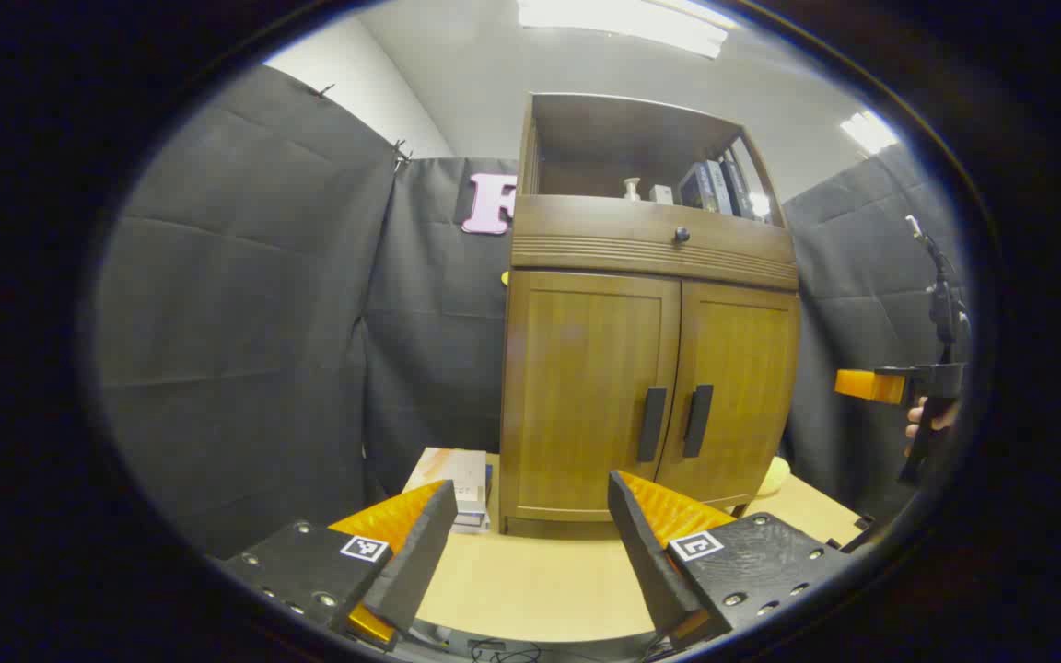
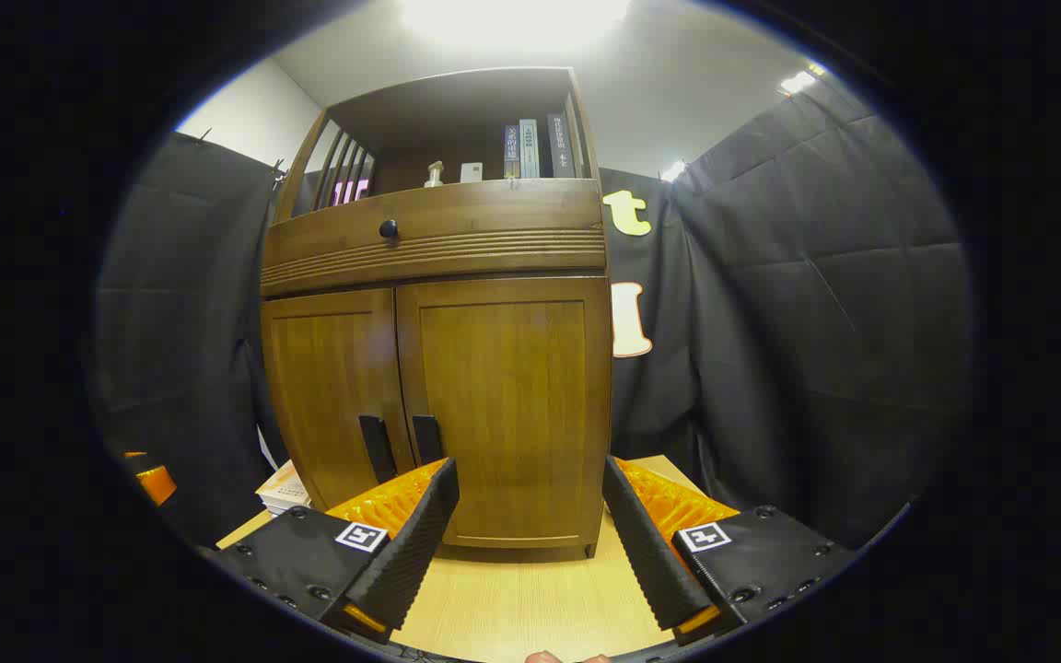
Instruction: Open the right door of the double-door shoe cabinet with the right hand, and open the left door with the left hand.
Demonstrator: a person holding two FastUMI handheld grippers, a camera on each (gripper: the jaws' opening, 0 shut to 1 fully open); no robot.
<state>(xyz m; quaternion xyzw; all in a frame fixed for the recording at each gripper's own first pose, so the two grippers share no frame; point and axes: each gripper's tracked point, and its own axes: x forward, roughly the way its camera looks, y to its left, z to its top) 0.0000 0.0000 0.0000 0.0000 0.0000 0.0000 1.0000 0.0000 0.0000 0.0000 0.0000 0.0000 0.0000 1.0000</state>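
Nearest the lens in the left gripper view, the left gripper (image 1: 530, 534) has its two fingers spread wide with nothing between them, hovering above the pale wooden table (image 1: 530, 589) and well short of the shoe cabinet (image 1: 646, 368). The cabinet stands on the table toward its back, both doors flush and closed under a drawer with a round knob (image 1: 682, 235). The left door (image 1: 586, 387) and right door (image 1: 738, 387) meet at a centre seam, with the left handle (image 1: 651, 424) and right handle (image 1: 698, 420) just beside each other on either side of it. A stack of books (image 1: 452, 483) lies on the table by the cabinet's left front corner, close to the booth wall. Bare tabletop lies between the fingers and the cabinet base. At the far right edge of this view the right gripper (image 1: 871, 385) is held in a hand (image 1: 931, 424), level with the handles but apart from the cabinet. In the right gripper view, the right gripper (image 2: 530, 534) also stands wide open and empty, facing the right door (image 2: 503, 414), with open table ahead and black cloth along the right side.
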